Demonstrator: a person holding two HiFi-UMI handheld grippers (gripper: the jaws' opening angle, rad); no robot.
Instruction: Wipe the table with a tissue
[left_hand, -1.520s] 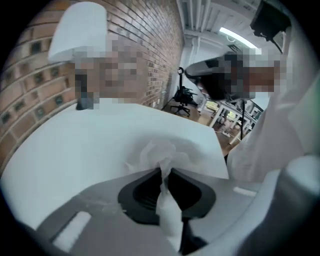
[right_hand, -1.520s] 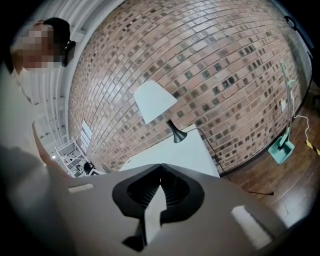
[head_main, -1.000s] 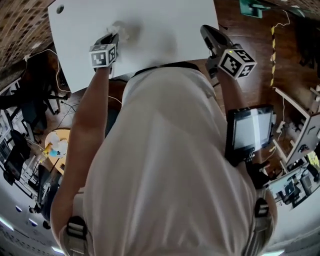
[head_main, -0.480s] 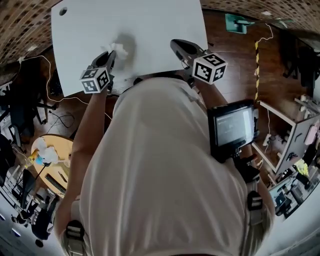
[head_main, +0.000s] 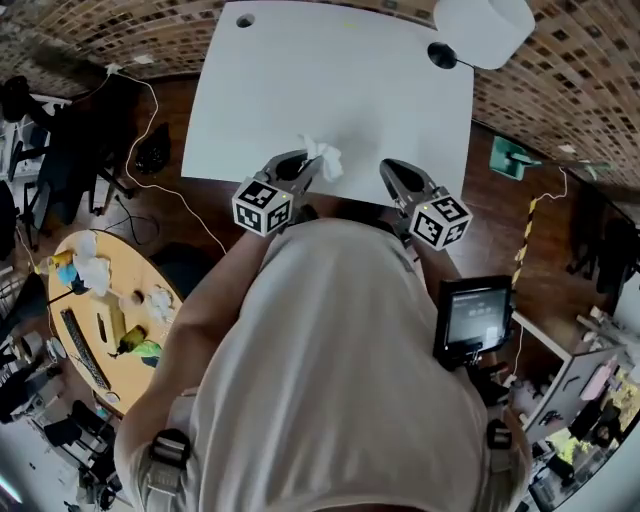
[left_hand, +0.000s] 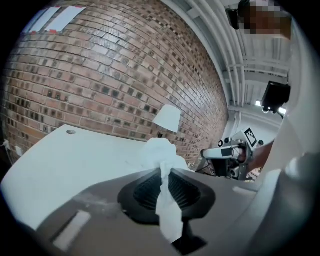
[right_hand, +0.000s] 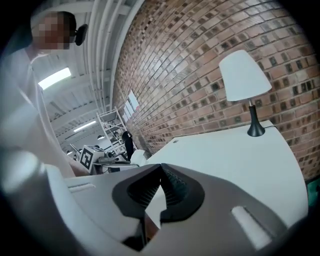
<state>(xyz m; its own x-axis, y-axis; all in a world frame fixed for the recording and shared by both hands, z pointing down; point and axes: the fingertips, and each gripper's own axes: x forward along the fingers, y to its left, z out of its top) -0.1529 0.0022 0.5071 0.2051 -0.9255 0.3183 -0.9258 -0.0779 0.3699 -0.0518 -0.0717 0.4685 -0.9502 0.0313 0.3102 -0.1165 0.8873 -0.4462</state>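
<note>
Head view is showing the left gripper (head_main: 308, 160) hovering at the near edge of the white table (head_main: 300, 80). Its jaws are standing nearly together, clamping a white tissue (head_main: 325, 158). Left gripper view is showing a thin twisted strip pinched between the ribbed pads, with the crumpled bulk bunching past the tips and a loose tail hanging back behind them. The wad is appearing to sit just above the tabletop rather than pressing on it; contact cannot be confirmed.

Moving right, the right gripper (head_main: 388, 172) is pointing at the same near edge, near the tissue but not touching it. Its jaws are meeting at the tips and are holding nothing; only bare tabletop is showing through the gap behind the pads.

At the far right corner a lamp (head_main: 480, 25) with a white shade is standing on the table.

Fault conditions to be watching for:
- Tissue slipping out or tearing, caused by dragging it under pressure while only a narrow strip is being gripped
- Hard jaw tips scraping the surface, caused by the wad folding aside during the stroke
- Lamp tipping, caused by a wipe sweeping too far toward that corner
</note>
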